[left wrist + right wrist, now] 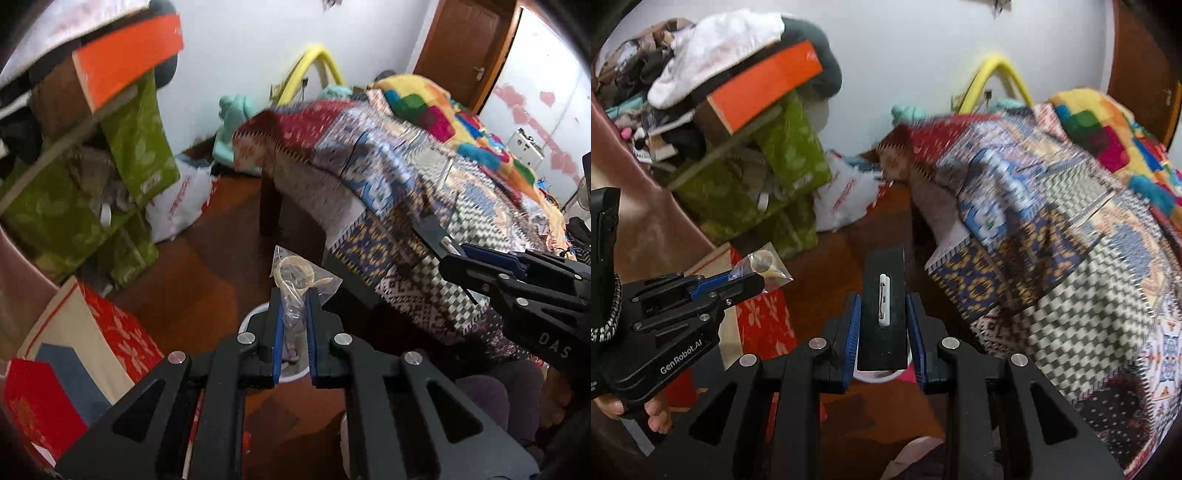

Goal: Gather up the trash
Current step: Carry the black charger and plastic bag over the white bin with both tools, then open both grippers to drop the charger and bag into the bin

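The left gripper (294, 314) pinches a clear plastic bag (297, 277) above a white bin (255, 319) on the floor. The right gripper (882, 325) grips a flat black box (884, 310) over that bin. Both pieces still need dropping in.

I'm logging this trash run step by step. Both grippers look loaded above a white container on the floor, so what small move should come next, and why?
Probably open the left gripper so the clear plastic bag drops. Its jaws pinch that bag directly above the white bin seen below the fingers. The right gripper holds a black flat piece over the same bin; it can follow.
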{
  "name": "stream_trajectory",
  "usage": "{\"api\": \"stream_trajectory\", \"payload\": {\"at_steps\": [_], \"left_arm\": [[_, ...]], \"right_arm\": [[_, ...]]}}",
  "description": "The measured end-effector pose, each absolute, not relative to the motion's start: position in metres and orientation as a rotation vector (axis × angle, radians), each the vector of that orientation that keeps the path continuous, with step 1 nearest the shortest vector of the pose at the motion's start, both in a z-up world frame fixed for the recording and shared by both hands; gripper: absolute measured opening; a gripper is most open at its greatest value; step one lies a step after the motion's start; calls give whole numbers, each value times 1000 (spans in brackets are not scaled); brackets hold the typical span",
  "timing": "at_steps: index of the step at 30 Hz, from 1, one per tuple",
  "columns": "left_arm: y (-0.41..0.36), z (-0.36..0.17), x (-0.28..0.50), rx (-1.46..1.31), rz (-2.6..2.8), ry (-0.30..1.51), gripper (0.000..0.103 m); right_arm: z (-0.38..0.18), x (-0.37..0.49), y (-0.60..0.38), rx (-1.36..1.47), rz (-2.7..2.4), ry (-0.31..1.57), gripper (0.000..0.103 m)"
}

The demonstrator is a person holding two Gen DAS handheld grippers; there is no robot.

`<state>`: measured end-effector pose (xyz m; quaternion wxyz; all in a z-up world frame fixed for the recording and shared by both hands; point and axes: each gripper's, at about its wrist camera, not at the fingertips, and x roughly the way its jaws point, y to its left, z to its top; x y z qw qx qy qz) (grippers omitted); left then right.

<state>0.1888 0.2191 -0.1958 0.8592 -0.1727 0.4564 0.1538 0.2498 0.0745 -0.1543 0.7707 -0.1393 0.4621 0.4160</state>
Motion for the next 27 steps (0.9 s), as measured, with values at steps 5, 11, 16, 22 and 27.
{"api": "stream_trajectory", "payload": {"at_steps": [5, 11, 16, 22, 27], "left_arm": [[230, -230, 194, -410, 331, 1039, 10], [240, -259, 199, -441, 334, 1105, 10], [247, -273, 206, -475, 332, 1137, 10], [251, -289, 225, -501, 311, 1177, 13], [252, -296, 235, -507, 317, 1200, 27]], "right_arm": [[-184, 255, 96, -331, 914, 1089, 23], [-209, 265, 118, -352, 932, 1170, 23], [-221, 276, 136, -332, 982, 1227, 23], [-223, 282, 144, -345, 989, 1231, 44], [-219, 283, 139, -397, 956, 1183, 44]]}}
